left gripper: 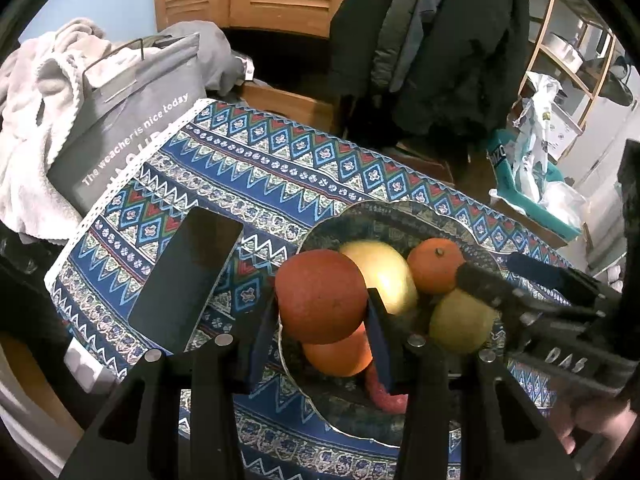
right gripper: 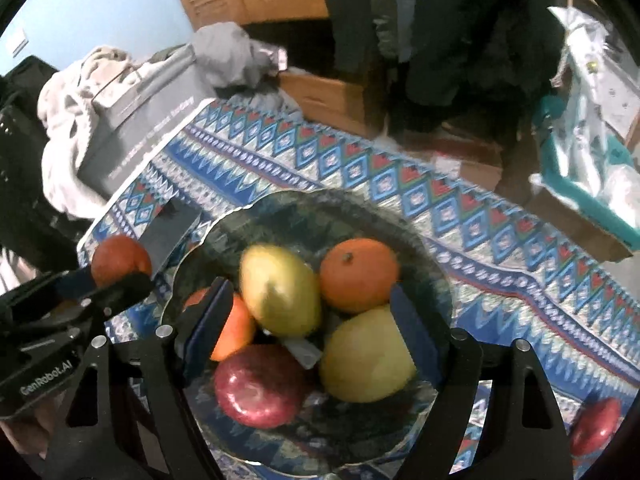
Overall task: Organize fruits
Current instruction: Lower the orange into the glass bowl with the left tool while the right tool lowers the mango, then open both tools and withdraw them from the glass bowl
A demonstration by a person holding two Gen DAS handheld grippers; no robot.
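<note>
Our left gripper [left gripper: 320,322] clamps a round reddish-orange fruit [left gripper: 320,296] just above the dark patterned plate's [left gripper: 400,208] near-left rim; our right gripper [right gripper: 310,322] hangs wide over the plate's piled fruit.

On the table lies a patterned blue cloth [left gripper: 256,168] with a dark phone [left gripper: 188,280] on it, beside a grey bag [left gripper: 132,120] with white towel [left gripper: 36,100], and dark coats [left gripper: 440,40] hang behind.
</note>
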